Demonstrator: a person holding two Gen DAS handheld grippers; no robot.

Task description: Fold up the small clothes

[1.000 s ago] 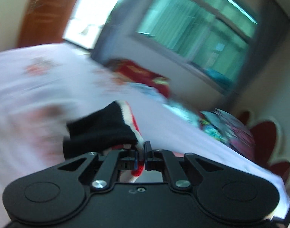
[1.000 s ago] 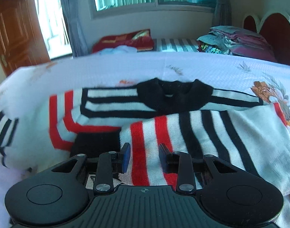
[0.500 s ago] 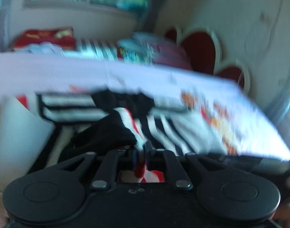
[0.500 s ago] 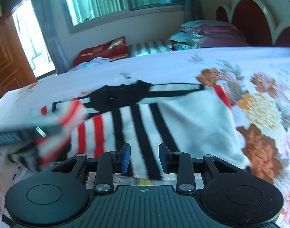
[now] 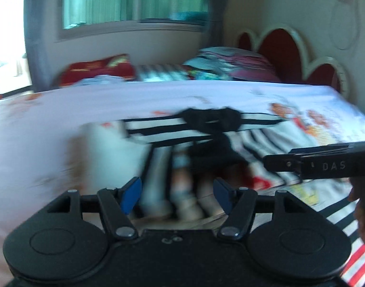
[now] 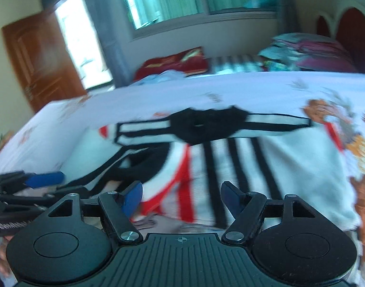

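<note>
The left gripper (image 5: 177,195) and the right gripper (image 6: 181,197) both have jaws opening, clamping nothing, over the white knit sweater with red and black stripes (image 6: 230,157), which lies on the floral bedsheet (image 6: 254,88). Only the right wrist view shows the brown wooden door (image 6: 39,57) at 10 o'clock.

A bed (image 6: 158,95) with a white floral sheet carries a striped black-collared sweater (image 6: 230,157); folded bedding (image 6: 309,50) lies at its head.
</note>
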